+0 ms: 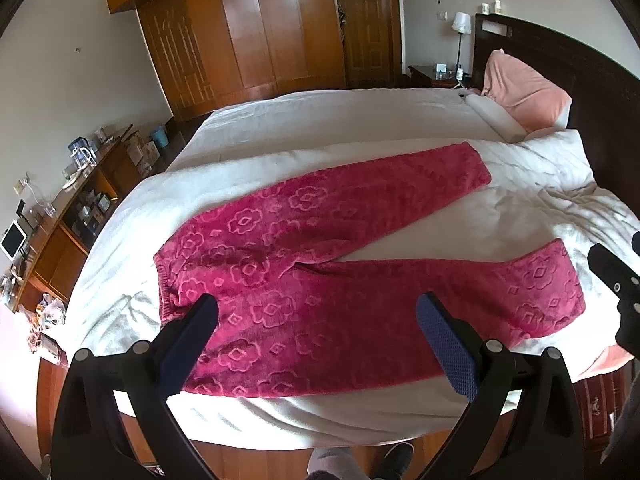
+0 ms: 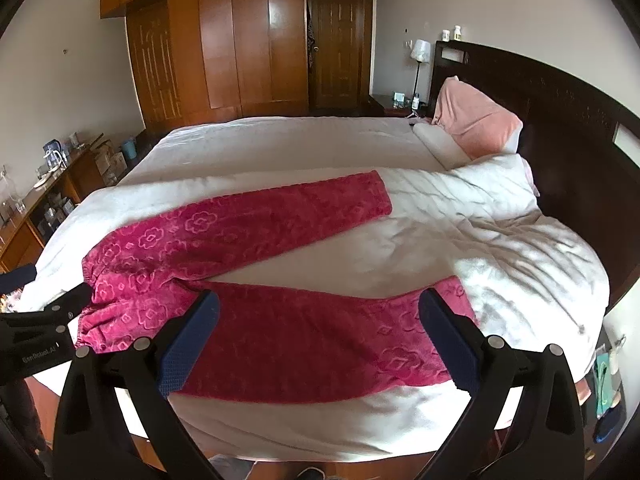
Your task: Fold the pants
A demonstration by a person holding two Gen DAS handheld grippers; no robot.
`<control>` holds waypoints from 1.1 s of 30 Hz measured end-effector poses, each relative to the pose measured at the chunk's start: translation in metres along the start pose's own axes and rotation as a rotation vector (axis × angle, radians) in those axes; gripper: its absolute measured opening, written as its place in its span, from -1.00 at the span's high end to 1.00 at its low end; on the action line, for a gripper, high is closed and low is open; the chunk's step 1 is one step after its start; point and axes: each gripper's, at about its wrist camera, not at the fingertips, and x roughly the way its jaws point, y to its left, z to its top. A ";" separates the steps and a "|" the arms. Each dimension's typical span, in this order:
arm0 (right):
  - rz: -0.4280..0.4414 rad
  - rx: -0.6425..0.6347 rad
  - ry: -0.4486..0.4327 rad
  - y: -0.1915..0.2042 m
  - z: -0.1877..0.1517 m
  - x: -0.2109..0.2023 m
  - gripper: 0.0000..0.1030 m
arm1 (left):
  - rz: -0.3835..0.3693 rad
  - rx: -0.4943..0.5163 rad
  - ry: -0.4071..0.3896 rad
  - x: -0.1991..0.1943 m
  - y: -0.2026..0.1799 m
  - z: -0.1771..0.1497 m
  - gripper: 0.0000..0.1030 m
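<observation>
Bed covered by a white blanket, with a dark wooden headboard at its right. Magenta fleece pants lie flat and unfolded on the blanket, waistband left, legs spread apart toward the right. A pink pillow leans against the headboard, beside a rumpled white quilt.

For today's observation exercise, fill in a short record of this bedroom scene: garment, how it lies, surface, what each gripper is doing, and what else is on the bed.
garment: magenta fleece pants with an embossed flower pattern
layout: spread flat, unfolded, legs splayed apart, waistband toward the left
surface: white bedcover
left gripper: open, above the pants near the waistband, holding nothing
right gripper: open, above the near leg, holding nothing
also on bed: pink pillow by the dark headboard
fold progress: not begun
</observation>
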 end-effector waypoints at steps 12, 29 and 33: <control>0.068 -0.017 0.021 0.016 0.000 0.006 -0.95 | 0.003 -0.017 0.011 0.005 0.012 -0.002 -0.91; 0.099 -0.038 0.089 0.033 0.004 0.036 -0.95 | -0.006 -0.036 0.049 0.028 0.029 0.002 -0.91; 0.106 -0.021 0.114 0.035 0.006 0.048 -0.95 | -0.003 -0.035 0.065 0.036 0.033 0.006 -0.91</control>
